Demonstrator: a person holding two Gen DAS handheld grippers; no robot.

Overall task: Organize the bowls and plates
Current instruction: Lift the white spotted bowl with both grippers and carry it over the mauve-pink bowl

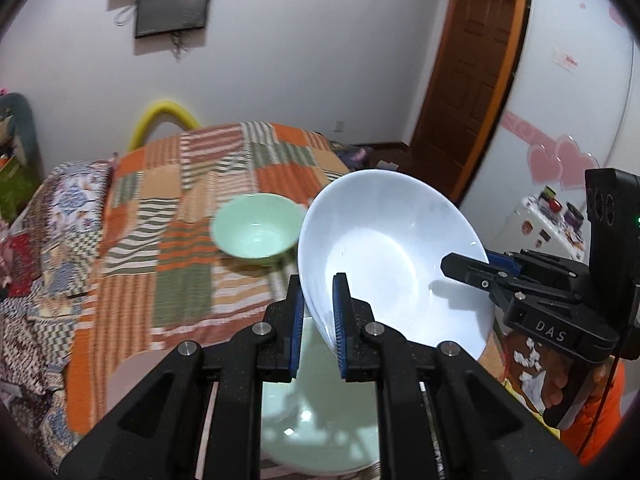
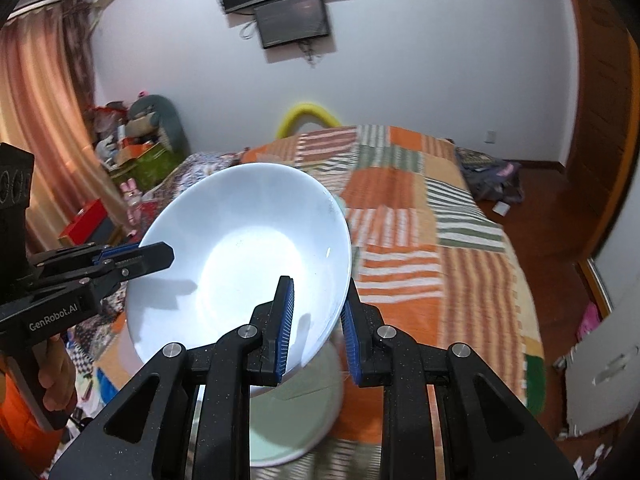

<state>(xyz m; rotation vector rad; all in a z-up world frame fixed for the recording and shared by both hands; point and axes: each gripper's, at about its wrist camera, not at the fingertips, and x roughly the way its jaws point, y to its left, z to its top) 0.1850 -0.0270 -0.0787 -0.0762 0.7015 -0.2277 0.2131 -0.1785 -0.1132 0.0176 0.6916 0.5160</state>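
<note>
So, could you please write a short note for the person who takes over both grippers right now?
Left hand-held gripper: shut on the near-left rim of the white bowl.
Right hand-held gripper: shut on the opposite rim of the same bowl.
The white bowl is lifted and tilted above the pale green plate on the quilt. The small green bowl sits alone further back.
Done: white bowl picked up. Left: set it down and group the dishes.

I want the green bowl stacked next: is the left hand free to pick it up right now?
Probably not: the left tongs are shut on the white bowl's rim. The green bowl itself sits unobstructed.
</note>
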